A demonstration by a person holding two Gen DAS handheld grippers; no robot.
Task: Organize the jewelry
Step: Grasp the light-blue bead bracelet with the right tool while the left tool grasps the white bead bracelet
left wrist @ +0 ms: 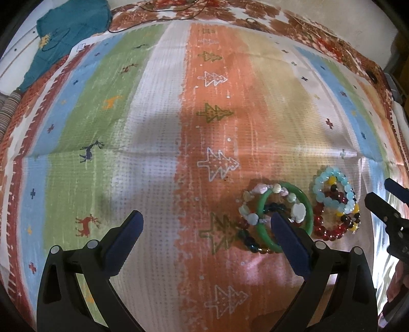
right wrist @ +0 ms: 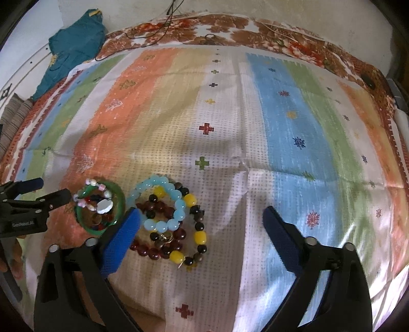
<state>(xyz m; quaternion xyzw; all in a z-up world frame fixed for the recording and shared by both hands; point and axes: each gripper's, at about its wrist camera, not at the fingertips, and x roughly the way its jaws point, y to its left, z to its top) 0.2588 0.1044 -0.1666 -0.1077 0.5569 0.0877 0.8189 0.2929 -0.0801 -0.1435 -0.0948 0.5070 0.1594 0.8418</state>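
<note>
Two piles of bracelets lie on a striped cloth [left wrist: 163,158]. One pile is a green bangle [left wrist: 308,204] with a pastel shell bracelet [left wrist: 297,212] and dark beads on it; it also shows in the right wrist view [right wrist: 120,199]. The other pile has a light blue bead bracelet [right wrist: 163,224], a dark red one [right wrist: 150,251] and a yellow-and-black one [right wrist: 199,237]. My left gripper [left wrist: 207,219] is open and empty, its right finger over the green bangle. My right gripper [right wrist: 202,217] is open and empty, its left finger beside the blue bracelet.
A teal garment [left wrist: 66,33] lies at the far left corner. A brown floral cloth [right wrist: 230,28] with a thin black cable [right wrist: 153,33] runs along the far edge. A wall [right wrist: 281,10] stands behind.
</note>
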